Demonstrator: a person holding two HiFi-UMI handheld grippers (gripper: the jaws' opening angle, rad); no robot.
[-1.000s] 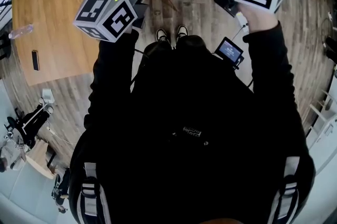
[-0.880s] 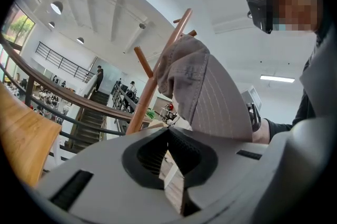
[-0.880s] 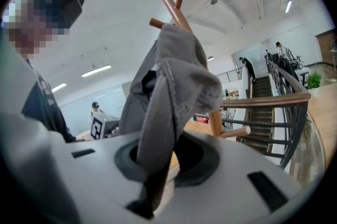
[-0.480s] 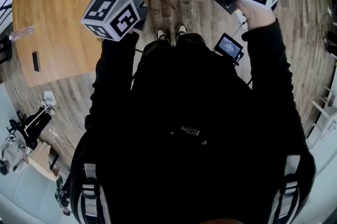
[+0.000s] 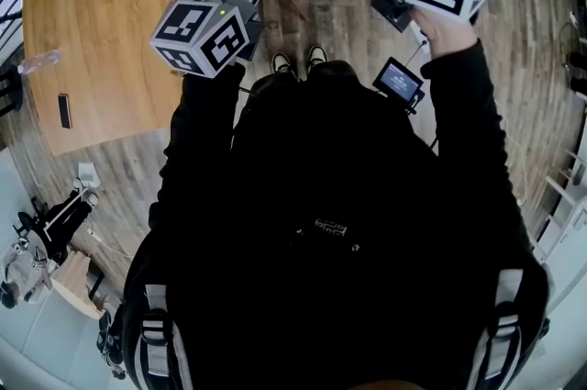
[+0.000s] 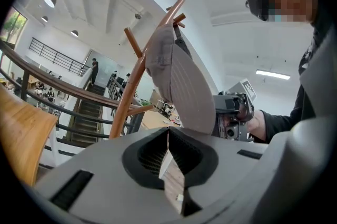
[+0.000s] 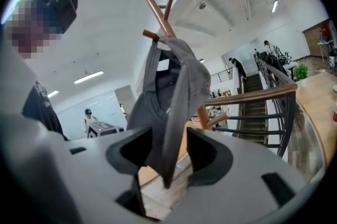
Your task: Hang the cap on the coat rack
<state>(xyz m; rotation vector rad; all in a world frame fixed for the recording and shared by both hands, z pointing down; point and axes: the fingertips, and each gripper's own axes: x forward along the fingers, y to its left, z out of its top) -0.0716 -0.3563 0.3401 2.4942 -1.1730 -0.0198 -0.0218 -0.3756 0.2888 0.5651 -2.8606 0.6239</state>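
Your right tool is just spreading, freeing the cap; it's hanging on the rack; left tool is sitting pressed together, empty.

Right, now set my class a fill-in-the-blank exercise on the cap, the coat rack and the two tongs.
1. The grey cap hangs on the wooden ____.
2. The left tongs are ____, with nothing between them.
3. Between the open right tongs hangs the cap's ____, clear of both sides.
Missing words: coat rack; shut; brim.
Teacher's note: the right tongs have just been opening.
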